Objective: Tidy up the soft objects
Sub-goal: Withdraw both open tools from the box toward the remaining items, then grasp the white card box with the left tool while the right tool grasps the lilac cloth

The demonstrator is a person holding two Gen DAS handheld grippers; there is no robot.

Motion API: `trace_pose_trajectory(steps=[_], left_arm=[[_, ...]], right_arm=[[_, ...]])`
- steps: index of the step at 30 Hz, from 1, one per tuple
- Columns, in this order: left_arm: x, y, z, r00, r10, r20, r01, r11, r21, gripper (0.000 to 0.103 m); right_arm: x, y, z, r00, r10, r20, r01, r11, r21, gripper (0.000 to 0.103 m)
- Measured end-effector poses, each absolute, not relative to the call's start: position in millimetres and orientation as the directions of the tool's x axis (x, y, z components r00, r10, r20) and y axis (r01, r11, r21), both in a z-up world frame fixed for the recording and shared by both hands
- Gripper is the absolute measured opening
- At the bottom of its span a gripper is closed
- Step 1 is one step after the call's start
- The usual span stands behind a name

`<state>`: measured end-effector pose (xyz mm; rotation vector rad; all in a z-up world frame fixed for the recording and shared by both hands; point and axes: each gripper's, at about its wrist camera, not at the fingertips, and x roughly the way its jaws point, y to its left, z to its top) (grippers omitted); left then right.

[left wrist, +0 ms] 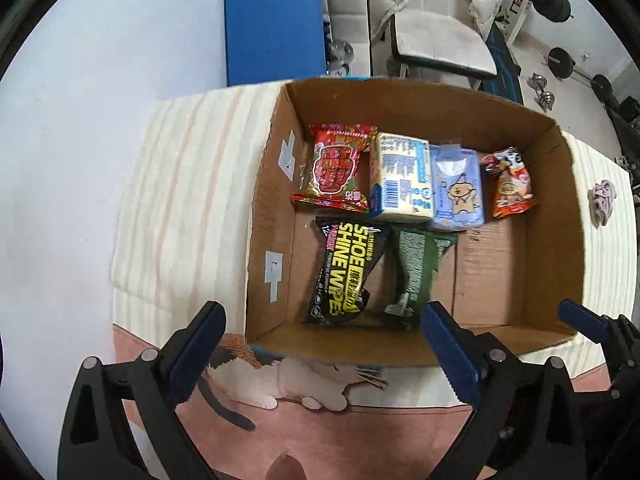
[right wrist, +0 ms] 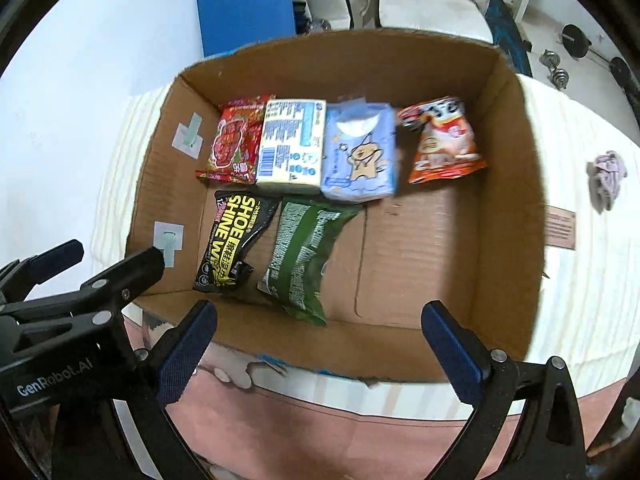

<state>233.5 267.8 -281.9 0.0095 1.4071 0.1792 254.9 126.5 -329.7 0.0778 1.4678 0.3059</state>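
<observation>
The box is brown corrugated cardboard, matt, its floor ribbed and its rim torn rough. Inside the box, the wipes sit in glossy black plastic film, and beside them the green pack is crinkled, shiny foil-like wrap. At the box's far wall the red packet and orange packet are glossy film, the blue pack soft smooth plastic, the yellow block wrapped in printed, faintly shiny film. Under the box lies soft striped cloth. The tongs are matt black plastic with ribbed blue pads and metal rivets.
</observation>
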Motion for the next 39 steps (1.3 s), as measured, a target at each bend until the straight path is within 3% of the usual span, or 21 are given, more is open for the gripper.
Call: trace_pose_trajectory(steps=[7, 12, 19, 27, 35, 37, 39], left_arm=[[212, 238, -246, 0.225, 0.149, -0.963, -0.136, 0.983, 0.120, 0.100], [208, 203, -219, 0.265, 0.151, -0.952, -0.112, 0.986, 0.125, 0.100], [226, 100, -220, 0.261, 0.090, -0.961, 0.101, 0.988, 0.120, 0.100], [277, -48, -327, -0.016, 0.066, -0.998, 0.394, 0.917, 0.055, 0.100], [322, -100, -450, -0.284, 0.209, -0.936, 0.456, 0.888, 0.060, 0.100], [325, -108, -464, -0.258, 0.293, -0.921, 0.483, 0.864, 0.140, 0.100], [327, -121, -475, -0.307, 0.263, -0.915, 0.504, 0.860, 0.078, 0.100]], right_arm=[[235, 100, -298, 0.135, 0.269, -0.953, -0.190, 0.952, 0.242, 0.103], [225, 67, -281, 0.134, 0.380, -0.915, -0.186, 0.917, 0.353, 0.103], [207, -54, -277, 0.177, 0.409, -0.895, -0.053, 0.912, 0.406, 0.103], [196, -205, -332, 0.136, 0.338, -0.931, 0.174, 0.917, 0.359, 0.103], [203, -285, -369, 0.103, 0.311, -0.945, 0.250, 0.911, 0.327, 0.103], [209, -293, -372, 0.099, 0.310, -0.946, 0.248, 0.912, 0.325, 0.103], [215, -298, -374, 0.100, 0.315, -0.944, 0.241, 0.913, 0.330, 0.103]])
